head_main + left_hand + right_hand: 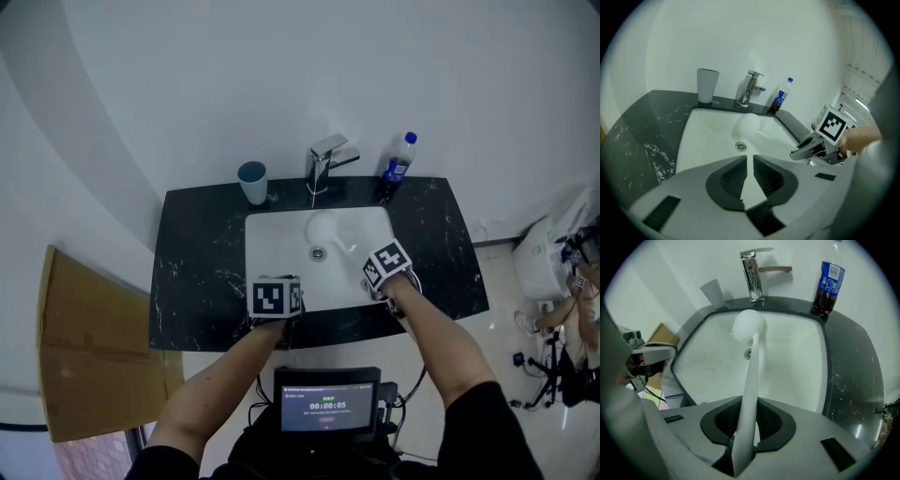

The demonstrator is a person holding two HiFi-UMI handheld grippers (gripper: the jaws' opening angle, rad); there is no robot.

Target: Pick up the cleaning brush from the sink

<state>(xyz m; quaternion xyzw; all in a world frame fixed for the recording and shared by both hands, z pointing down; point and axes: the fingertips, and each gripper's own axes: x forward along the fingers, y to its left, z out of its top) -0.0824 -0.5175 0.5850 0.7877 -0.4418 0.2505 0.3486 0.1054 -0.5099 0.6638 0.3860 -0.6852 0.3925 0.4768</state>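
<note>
Right gripper (pixel 749 405) clamps the white cleaning brush (pixel 749 326) handle, its lower end cut off; left gripper (pixel 749 158) closed, empty.

– Where is the sink (pixel 272 246)?
– In the middle of the frame, set in the counter (pixel 202 267). The brush (pixel 323 228) is in it.
– What is behind it?
– The tap (pixel 326 164) is just above. The cup (pixel 252 181) is left of the tap, and the bottle (pixel 397 167) is right of it.

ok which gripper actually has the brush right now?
The right gripper: its jaws are closed on the white handle of the cleaning brush. The left gripper has nothing between its jaws.
</note>
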